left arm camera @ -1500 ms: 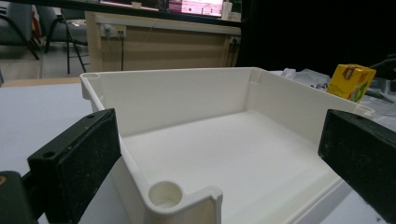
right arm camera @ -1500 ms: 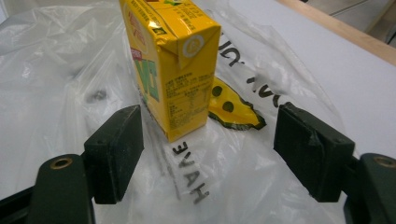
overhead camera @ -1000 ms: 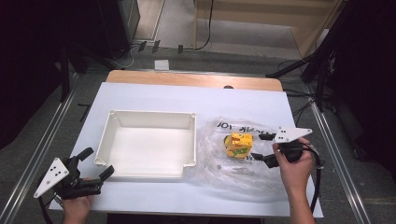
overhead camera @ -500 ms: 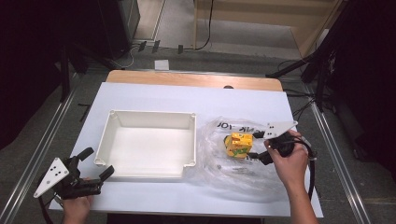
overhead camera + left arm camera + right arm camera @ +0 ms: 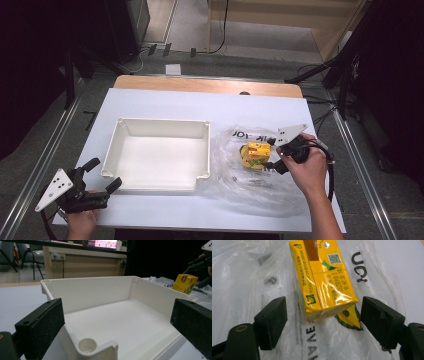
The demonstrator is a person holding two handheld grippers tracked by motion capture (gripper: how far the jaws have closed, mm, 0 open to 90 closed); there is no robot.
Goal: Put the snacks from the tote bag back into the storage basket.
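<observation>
1. Straddling the yellow carton [image 5: 323,277], right gripper [image 5: 322,320] jaws released, one each side; carton's long axis runs straight ahead.
2. Carton lies on the plastic bag [image 5: 250,185], right of the white tray [image 5: 159,160].
3. Left gripper [image 5: 97,177] jaws released, well apart at the tray's near corner.

You see a yellow juice carton [image 5: 323,277] with a brown stripe, lying on clear plastic bag [image 5: 242,277] with black letters, beside your white tray [image 5: 159,156].

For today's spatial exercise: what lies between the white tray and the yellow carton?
In the high view, only clear plastic bag on the table lies between tray and carton.
</observation>
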